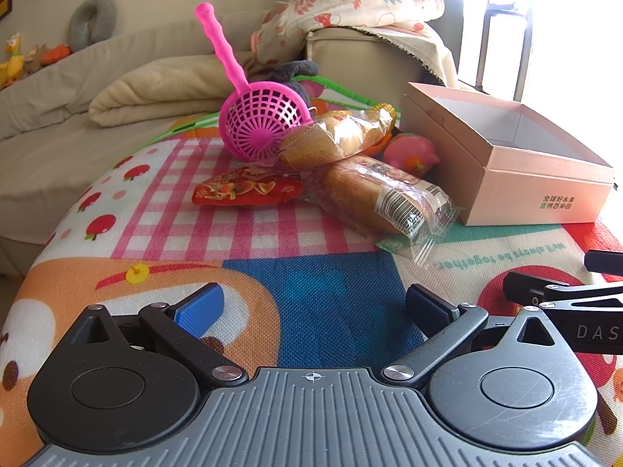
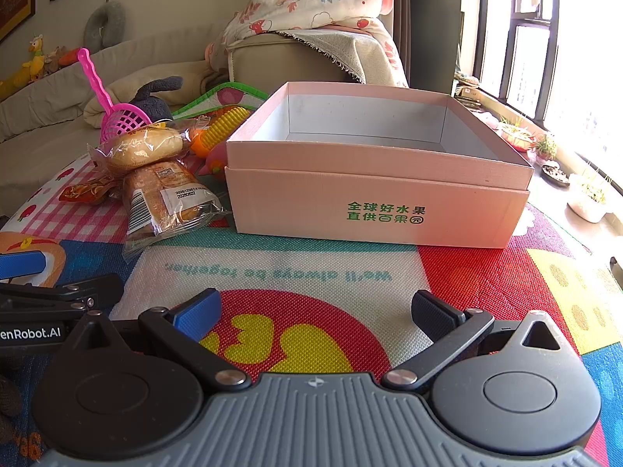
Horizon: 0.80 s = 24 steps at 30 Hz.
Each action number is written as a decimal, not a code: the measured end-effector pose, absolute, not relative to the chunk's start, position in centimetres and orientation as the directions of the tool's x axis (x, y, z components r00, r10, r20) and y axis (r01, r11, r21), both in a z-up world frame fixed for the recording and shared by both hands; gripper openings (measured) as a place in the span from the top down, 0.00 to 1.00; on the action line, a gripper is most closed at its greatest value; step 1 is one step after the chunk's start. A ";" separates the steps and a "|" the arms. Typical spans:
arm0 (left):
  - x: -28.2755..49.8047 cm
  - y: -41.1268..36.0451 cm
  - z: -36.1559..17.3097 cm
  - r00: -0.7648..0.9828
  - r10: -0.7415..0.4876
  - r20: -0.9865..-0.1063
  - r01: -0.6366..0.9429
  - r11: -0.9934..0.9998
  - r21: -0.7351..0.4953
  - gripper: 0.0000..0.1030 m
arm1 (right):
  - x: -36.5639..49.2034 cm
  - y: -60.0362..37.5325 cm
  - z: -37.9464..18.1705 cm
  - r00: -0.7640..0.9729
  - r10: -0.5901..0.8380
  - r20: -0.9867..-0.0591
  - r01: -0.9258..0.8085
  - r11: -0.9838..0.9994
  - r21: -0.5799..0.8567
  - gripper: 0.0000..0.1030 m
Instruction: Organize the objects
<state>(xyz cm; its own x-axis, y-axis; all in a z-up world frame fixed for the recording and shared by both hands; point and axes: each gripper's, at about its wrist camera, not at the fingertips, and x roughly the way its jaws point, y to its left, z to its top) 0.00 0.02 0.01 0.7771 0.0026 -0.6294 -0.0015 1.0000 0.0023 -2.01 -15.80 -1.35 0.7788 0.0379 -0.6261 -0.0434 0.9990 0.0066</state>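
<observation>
Left gripper [image 1: 315,307]: jaws wide apart, nothing between them, hovering over the blue patch of the play mat [image 1: 319,295], pointed down toward the pile of objects. Red snack packet [image 1: 247,190]: flat on the pink checked part of the mat, leftmost of the pile. Pink strainer scoop [image 1: 261,124]: just behind the packet, basket tipped on its side, handle slanting up to the left. Wrapped bun [image 1: 337,138]: leaning against the scoop's basket, resting partly on the second loaf. Wrapped bread loaf [image 1: 383,196]: lying below the bun, barcode label facing up, one end of its clear wrapper touching or nearly touching the box. Yellow toy corn [image 2: 224,124]: behind the bread, beside an orange piece. Pink toy [image 1: 410,151]: between the loaf and the box, partly hidden. Pink cardboard box [image 2: 373,194]: open-topped, interior appears empty, green printed characters on the front wall, standing on the mat to the right of the pile. Right gripper [image 2: 315,313]: jaws fully spread, holding nothing, poised over the red circle on the mat, facing the box.
</observation>
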 end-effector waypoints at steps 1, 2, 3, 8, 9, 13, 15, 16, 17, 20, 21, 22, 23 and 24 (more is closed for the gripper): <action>0.0 0.0 0.0 0.777 0.003 -0.629 -0.001 1.000 0.002 0.00 | -2.0 -15.8 -1.4 0.779 0.038 -0.626 -0.043 0.999 0.007 0.00; 0.0 0.0 0.0 0.777 0.003 -0.629 -0.002 1.000 0.002 0.00 | -2.0 -15.8 -1.4 0.779 0.038 -0.626 -0.043 0.999 0.007 0.00; 0.0 0.0 0.0 0.777 0.003 -0.629 -0.002 1.000 0.003 0.00 | -2.0 -15.8 -1.3 0.779 0.038 -0.626 -0.043 0.999 0.007 0.00; 0.0 0.0 0.0 0.777 0.004 -0.630 -0.002 1.000 0.004 0.00 | -2.0 -15.8 -1.3 0.779 0.038 -0.626 -0.043 0.999 0.007 0.00; 0.0 0.0 0.0 0.777 0.004 -0.630 -0.002 1.000 0.004 0.00 | -2.0 -15.8 -1.3 0.779 0.038 -0.626 -0.043 0.999 0.007 0.00; 0.0 0.0 0.0 0.777 0.004 -0.629 -0.002 1.000 0.004 0.00 | -2.0 -15.8 -1.3 0.779 0.038 -0.626 -0.043 0.999 0.007 0.00; 0.0 0.0 0.0 0.777 0.004 -0.630 -0.002 1.000 0.004 0.00 | -1.9 -15.8 -1.3 0.778 0.036 -0.627 -0.044 0.999 0.003 0.00; 0.0 0.0 0.0 0.777 0.005 -0.630 -0.002 1.000 0.005 0.00 | -1.8 -15.7 -1.3 0.777 0.035 -0.628 -0.045 0.999 0.001 0.00; 0.0 0.0 0.0 0.777 0.005 -0.629 -0.002 1.000 0.005 0.00 | -1.8 -15.7 -1.4 0.778 0.035 -0.628 -0.045 0.999 0.001 0.00; 0.0 0.0 0.0 0.777 0.004 -0.630 -0.002 1.000 0.004 0.00 | -2.2 -15.7 -1.3 0.779 0.039 -0.626 -0.044 0.999 0.008 0.00; 0.0 0.0 0.0 0.777 0.004 -0.629 -0.002 1.000 0.004 0.00 | -2.0 -15.8 -1.2 0.778 0.038 -0.626 -0.044 0.999 0.006 0.00; 0.0 0.0 0.0 0.777 0.003 -0.629 -0.002 1.000 0.003 0.00 | -2.0 -15.8 -1.2 0.778 0.038 -0.627 -0.044 0.999 0.005 0.00; 0.0 0.0 0.0 0.777 0.003 -0.630 -0.002 1.000 0.003 0.00 | -2.1 -16.0 -1.2 0.778 0.040 -0.627 -0.044 0.999 0.008 0.00; 0.0 0.0 0.0 0.777 0.005 -0.629 -0.002 1.000 0.005 0.00 | -2.0 -16.0 -1.2 0.777 0.042 -0.628 -0.045 0.999 0.011 0.00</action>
<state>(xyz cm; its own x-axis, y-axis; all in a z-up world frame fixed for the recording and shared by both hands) 0.01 -0.02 0.01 0.7770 0.0046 -0.6295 -0.0021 1.0000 0.0048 -2.00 -15.98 -1.17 0.7771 0.0419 -0.6279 -0.0446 0.9989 0.0114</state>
